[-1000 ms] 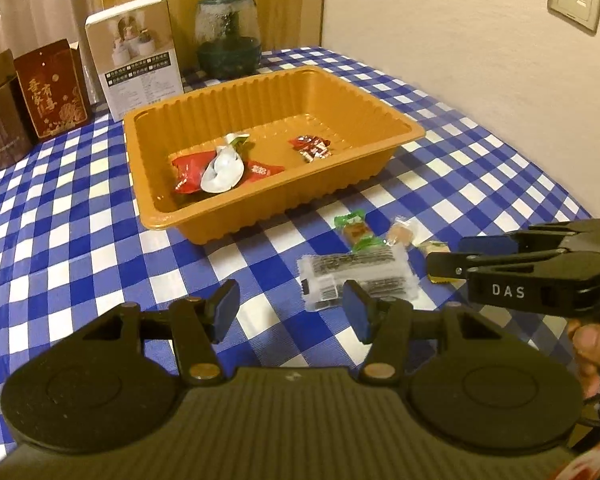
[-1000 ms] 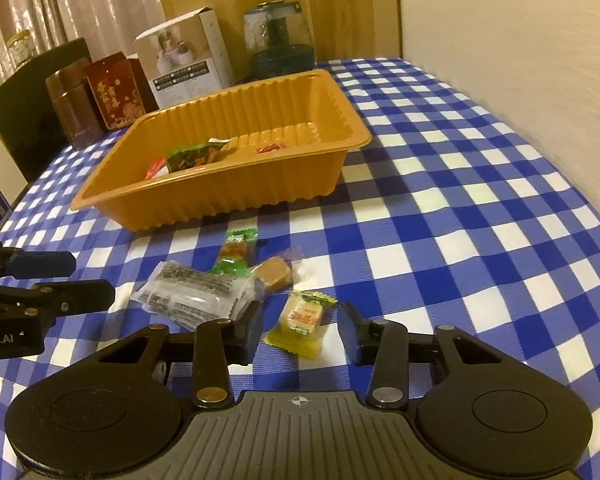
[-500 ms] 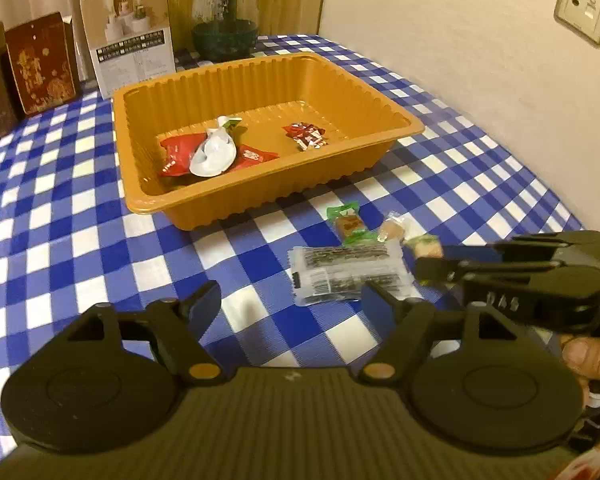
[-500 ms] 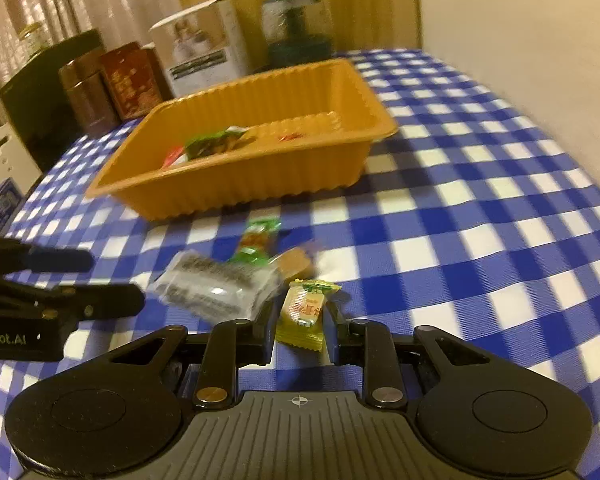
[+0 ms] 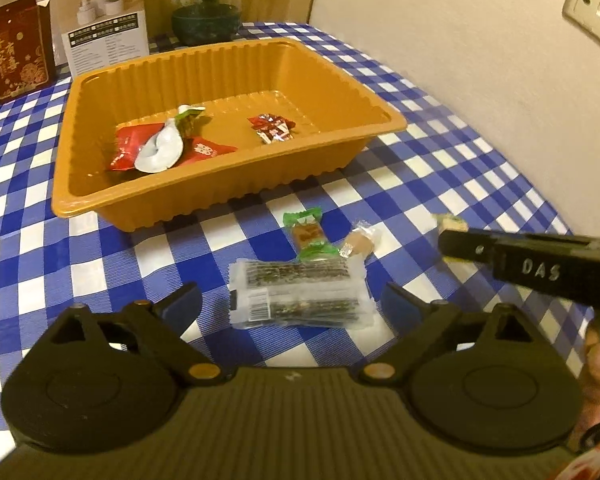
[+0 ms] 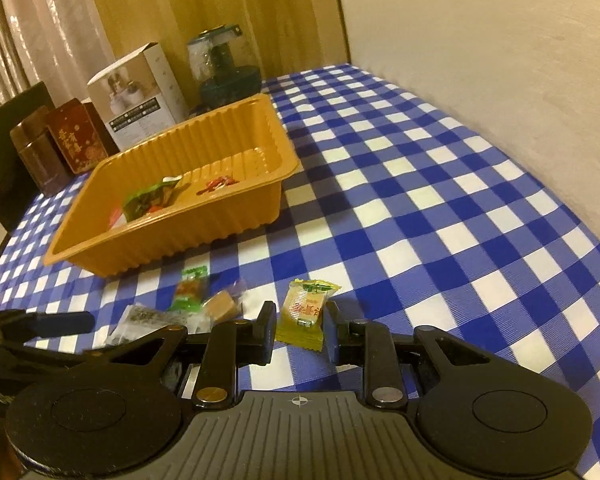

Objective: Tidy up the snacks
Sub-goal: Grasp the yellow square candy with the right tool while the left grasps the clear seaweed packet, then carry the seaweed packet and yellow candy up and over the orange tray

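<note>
While the left tongs (image 5: 290, 306) are opening wide over the desk (image 5: 440, 160), nothing sits between their pads yet; the clear seaweed packet (image 5: 298, 294) lies flat on the checked cloth just ahead of them. Judged step: straddle that packet across its short sides, come down square, close only once both pads flank it, since the film looks slippery. Just beyond it lie a green-ended candy (image 5: 308, 234) and a small brown sweet (image 5: 358, 240), close enough to be nudged. The orange tray (image 5: 236, 196) stands further back, holding a red wrapper (image 5: 126, 148) under a crumpled white one (image 5: 160, 148), plus a small red-and-white candy (image 5: 272, 128). At the right edge the right tongs (image 5: 456, 246) cross the view.

From the right wrist, the right tongs (image 6: 300, 328) are clenched on a yellow-green candy packet (image 6: 304, 310), held by its lower part, top flared free. Best carried low and level to the tray (image 6: 172, 244), then released over bare floor. Inside the tray a green wrapper (image 6: 148, 200) and red pieces (image 6: 218, 184) show. The seaweed packet (image 6: 140, 318) is partly hidden by the left tongs' arm.
</note>
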